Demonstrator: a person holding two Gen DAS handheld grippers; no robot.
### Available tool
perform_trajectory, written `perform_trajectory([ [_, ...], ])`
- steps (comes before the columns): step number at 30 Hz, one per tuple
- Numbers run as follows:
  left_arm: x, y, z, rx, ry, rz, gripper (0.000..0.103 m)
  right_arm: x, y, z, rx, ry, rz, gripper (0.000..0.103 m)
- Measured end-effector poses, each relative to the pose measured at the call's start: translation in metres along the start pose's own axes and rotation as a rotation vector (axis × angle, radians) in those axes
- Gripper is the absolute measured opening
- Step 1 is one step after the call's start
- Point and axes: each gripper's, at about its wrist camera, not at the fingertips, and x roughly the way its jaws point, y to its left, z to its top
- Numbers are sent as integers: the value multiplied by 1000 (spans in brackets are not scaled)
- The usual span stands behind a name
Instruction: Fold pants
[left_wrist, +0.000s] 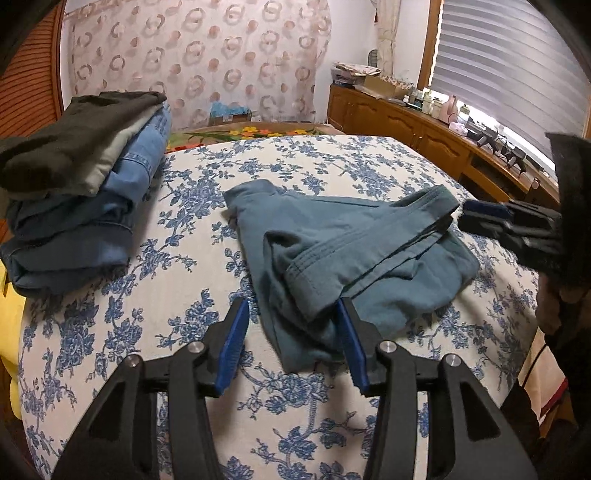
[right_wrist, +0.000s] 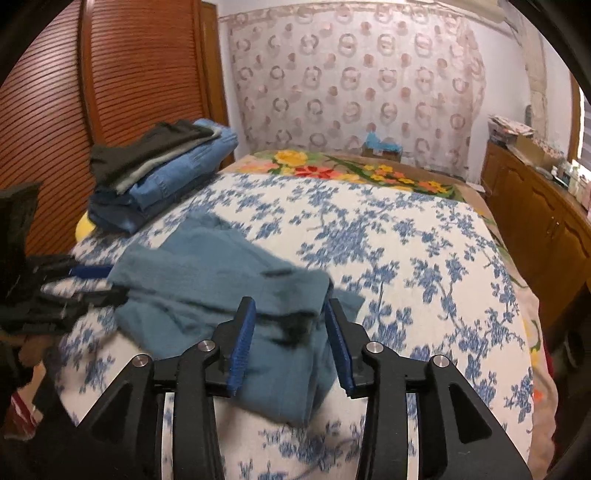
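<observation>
A pair of teal pants (left_wrist: 351, 251) lies rumpled and partly folded on the blue-flowered bedspread (left_wrist: 177, 229). My left gripper (left_wrist: 291, 302) stands open at the garment's near edge, with a fold of cloth between its blue pads (left_wrist: 234, 343) but not pinched. The right gripper (left_wrist: 509, 221) shows at the cloth's right end. In the right wrist view the pants (right_wrist: 207, 280) spread to the left, and my right gripper (right_wrist: 291, 302) is open with the cloth's thick edge lying loose between its jaws. The left gripper (right_wrist: 74, 288) appears blurred at the left edge.
A stack of folded clothes (left_wrist: 81, 192), jeans under grey and dark pieces, sits at the bed's far left (right_wrist: 159, 173). A wooden cabinet (right_wrist: 535, 214) with clutter runs along the right side. A louvred door (right_wrist: 110, 74) stands behind the stack.
</observation>
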Motion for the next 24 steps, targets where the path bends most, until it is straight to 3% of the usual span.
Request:
perform_trajectory([
  [8,15,8,15,-4,18,29,47,29,0,-6,-69,116,-32,42],
  [18,18,23,49,-38,-32,59,47,48,-14,16,-34,97,16,41],
  [23,1,23,54,-63,-96,35,47,53,-15,28,-53,73,37,9],
  [24,-3,23,54,-62,-110,29,47,53,-16,30,-54,67,37,7],
])
